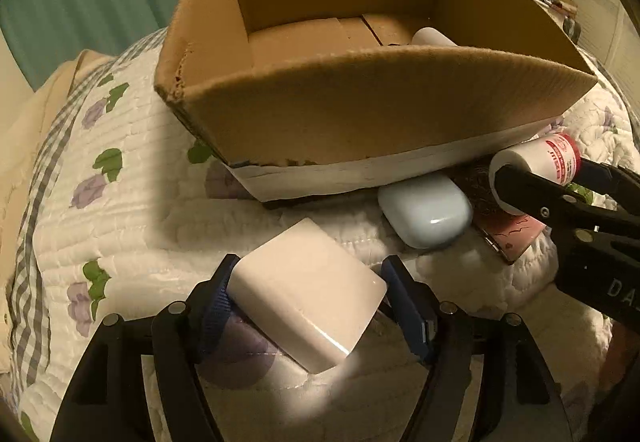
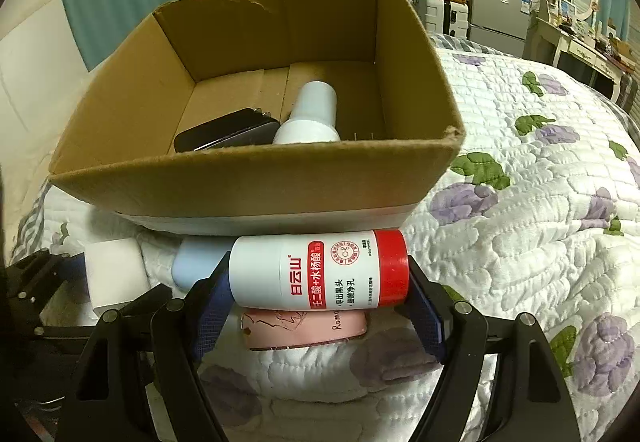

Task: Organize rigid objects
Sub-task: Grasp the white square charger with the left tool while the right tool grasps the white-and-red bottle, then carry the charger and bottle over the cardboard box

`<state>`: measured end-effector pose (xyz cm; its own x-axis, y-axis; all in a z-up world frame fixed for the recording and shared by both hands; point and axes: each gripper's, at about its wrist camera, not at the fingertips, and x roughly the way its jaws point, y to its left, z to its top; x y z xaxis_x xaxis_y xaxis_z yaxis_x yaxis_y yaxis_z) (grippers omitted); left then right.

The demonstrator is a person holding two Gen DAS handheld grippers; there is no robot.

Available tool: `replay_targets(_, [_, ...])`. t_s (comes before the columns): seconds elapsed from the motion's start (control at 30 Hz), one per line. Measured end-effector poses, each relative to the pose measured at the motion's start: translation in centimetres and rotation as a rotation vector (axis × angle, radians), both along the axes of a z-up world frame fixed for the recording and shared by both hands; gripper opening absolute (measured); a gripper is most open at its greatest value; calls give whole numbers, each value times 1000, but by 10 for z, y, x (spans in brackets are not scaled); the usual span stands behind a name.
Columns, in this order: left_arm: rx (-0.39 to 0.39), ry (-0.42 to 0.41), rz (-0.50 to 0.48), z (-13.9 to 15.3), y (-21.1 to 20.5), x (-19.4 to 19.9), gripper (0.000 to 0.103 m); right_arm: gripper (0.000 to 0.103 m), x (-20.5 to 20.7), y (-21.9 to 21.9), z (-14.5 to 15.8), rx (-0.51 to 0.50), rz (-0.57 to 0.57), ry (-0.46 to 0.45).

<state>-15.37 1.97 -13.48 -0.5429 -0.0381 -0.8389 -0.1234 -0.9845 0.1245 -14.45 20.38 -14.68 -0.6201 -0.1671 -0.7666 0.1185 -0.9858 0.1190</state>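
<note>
Left gripper (image 1: 308, 294), narrowed onto a white rectangular block (image 1: 308, 296): both blue-padded fingers (image 1: 218, 306) press its opposite sides, and the block sits tilted, one corner pointing toward the cardboard box (image 1: 360, 121). The same block (image 2: 116, 274) appears at the left edge of the right wrist view, in front of the box's near wall.

Right gripper (image 2: 320, 272), closed across a white cylindrical bottle (image 2: 316, 270) with a red cap (image 2: 392, 268) and red printed label; the bottle lies horizontal between the fingers, cap to the right, just in front of the box (image 2: 240, 181). In the left wrist view the bottle (image 1: 536, 161) is seen end-on at the box's right front corner, clamped by the black right gripper (image 1: 540, 181).

Beside the box's near wall, on the floral quilt (image 2: 520, 222), lie a pale blue rounded case (image 1: 424, 211) and a pink flat item (image 2: 304, 328) with script lettering, the latter directly below the held bottle.

Inside the box: a white bottle with pale blue cap (image 2: 312, 113), lying on its side, and a dark flat object (image 2: 228, 129) to its left, both against the near wall.
</note>
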Motion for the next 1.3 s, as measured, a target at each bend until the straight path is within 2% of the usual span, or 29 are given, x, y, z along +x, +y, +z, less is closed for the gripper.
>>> replay_targets(0.1, [43, 8, 1, 4, -6, 5, 71, 78, 6, 0, 5, 12, 0, 6])
replay_targets(0.4, [66, 73, 10, 40, -1, 38, 71, 78, 35, 4, 45, 36, 3, 65])
replay_targets(0.53, [97, 122, 4, 70, 2, 50, 71, 78, 48, 9, 78, 55, 6, 118])
replay_targets(0.73, [124, 215, -12, 125, 10, 57, 71, 77, 60, 13, 145, 71, 19, 237])
replay_targets(0.87, [133, 274, -15, 157, 8, 45, 71, 78, 60, 13, 187, 65, 32, 310])
replay_targets(1.07, [141, 338, -20, 193, 8, 11, 71, 77, 38, 9, 225, 70, 57, 392])
replay_targets(1.2, [133, 337, -18, 190, 8, -23, 71, 78, 16, 9, 226, 52, 60, 404])
replay_targets(1.3, [110, 315, -7, 173, 10, -49, 71, 77, -5, 10, 211, 38, 61, 385])
